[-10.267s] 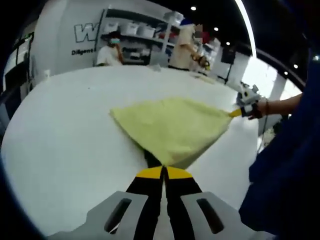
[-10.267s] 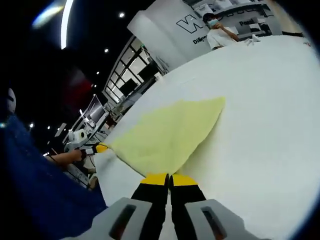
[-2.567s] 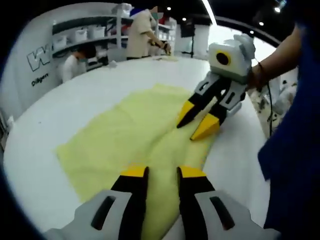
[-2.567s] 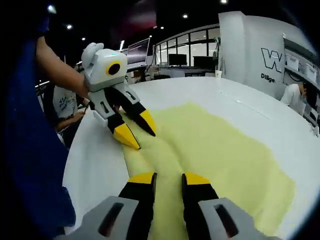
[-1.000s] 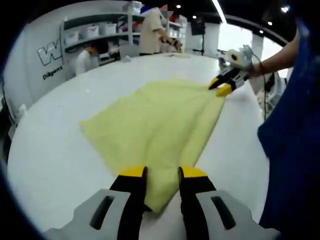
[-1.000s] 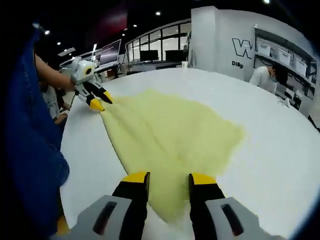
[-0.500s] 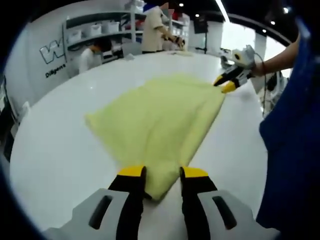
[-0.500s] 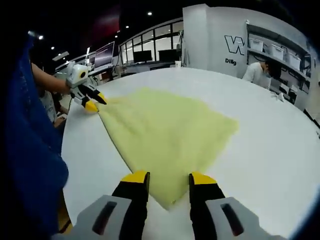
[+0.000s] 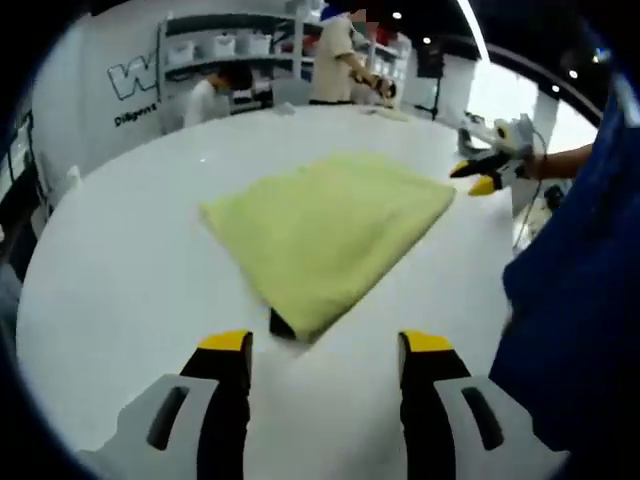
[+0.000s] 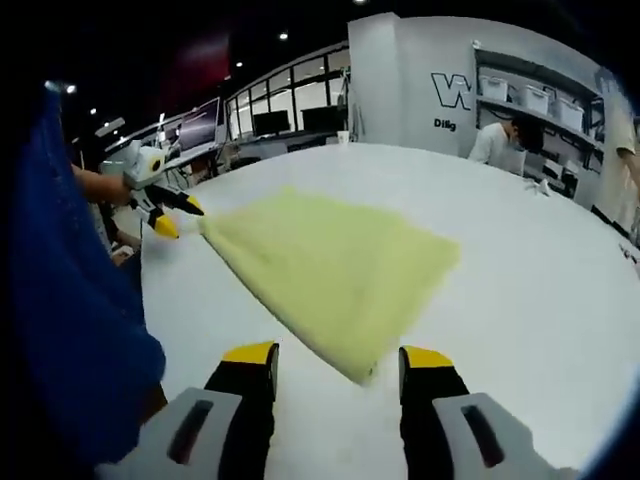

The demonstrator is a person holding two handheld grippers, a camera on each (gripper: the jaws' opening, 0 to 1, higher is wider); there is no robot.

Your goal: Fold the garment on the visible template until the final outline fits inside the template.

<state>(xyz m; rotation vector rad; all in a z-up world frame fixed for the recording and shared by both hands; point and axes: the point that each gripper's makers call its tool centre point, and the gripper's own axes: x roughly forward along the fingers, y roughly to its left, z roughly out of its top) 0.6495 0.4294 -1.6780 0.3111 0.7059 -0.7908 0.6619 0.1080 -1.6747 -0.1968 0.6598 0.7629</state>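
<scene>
A pale yellow garment (image 9: 325, 222) lies folded flat in a rough four-sided shape on the white table (image 9: 120, 270). A small dark patch (image 9: 281, 324) peeks out under its near corner. My left gripper (image 9: 325, 345) is open wide just short of that corner, holding nothing. At the cloth's far right corner is my right gripper (image 9: 472, 178), in a hand. In the right gripper view the garment (image 10: 330, 262) tapers toward my open right gripper (image 10: 338, 358), which stands just short of its tip. The left gripper (image 10: 178, 217) sits open by the far left corner.
A person's blue clothing (image 9: 570, 300) fills the right side, close to the table edge; the same blue clothing (image 10: 70, 330) is at the left in the right gripper view. People stand by shelves (image 9: 250, 55) behind the table. White tabletop (image 10: 540, 270) stretches wide around the cloth.
Both grippers have opened wider and drawn back off the cloth's corners. The garment now lies flat on the table, free of both.
</scene>
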